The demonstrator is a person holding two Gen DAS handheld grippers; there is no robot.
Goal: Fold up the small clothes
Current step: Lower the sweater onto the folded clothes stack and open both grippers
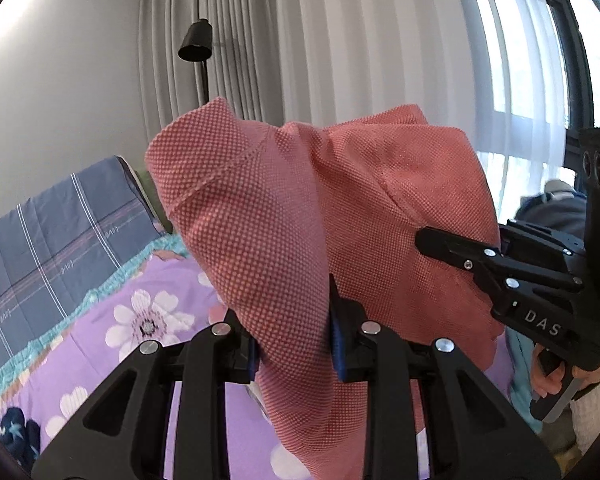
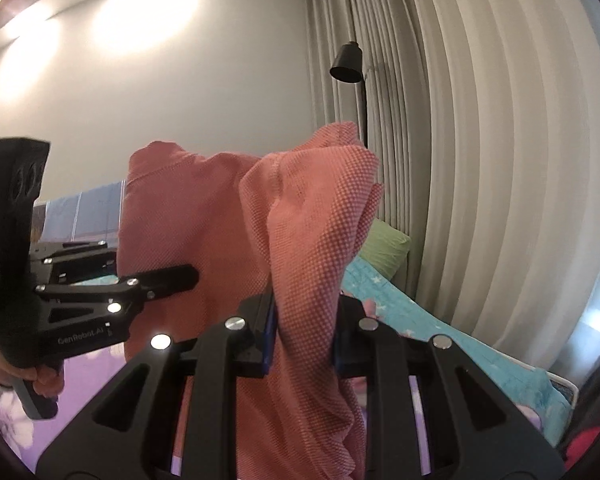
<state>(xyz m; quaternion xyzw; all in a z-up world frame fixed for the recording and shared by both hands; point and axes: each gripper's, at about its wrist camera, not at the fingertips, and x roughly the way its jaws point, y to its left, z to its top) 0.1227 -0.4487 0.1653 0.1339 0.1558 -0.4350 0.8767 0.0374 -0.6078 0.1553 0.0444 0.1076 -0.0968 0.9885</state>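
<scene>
A salmon-pink knit garment [image 1: 300, 208] hangs in the air above the bed, held by both grippers. My left gripper [image 1: 294, 340] is shut on one bunched edge of it. My right gripper [image 2: 304, 336] is shut on another bunched edge of the garment [image 2: 308, 240]. The right gripper also shows at the right of the left wrist view [image 1: 424, 240], its finger against the cloth. The left gripper shows at the left of the right wrist view [image 2: 192, 272]. The cloth's lower part hangs behind the gripper bodies.
A bed with a purple flowered sheet [image 1: 112, 320] lies below. A blue plaid quilt [image 1: 52, 232] is at its head, a turquoise blanket [image 2: 440, 332] and green pillow [image 2: 384, 244] to the right. A black floor lamp [image 2: 346, 64], curtains and a window [image 1: 520, 60] stand behind.
</scene>
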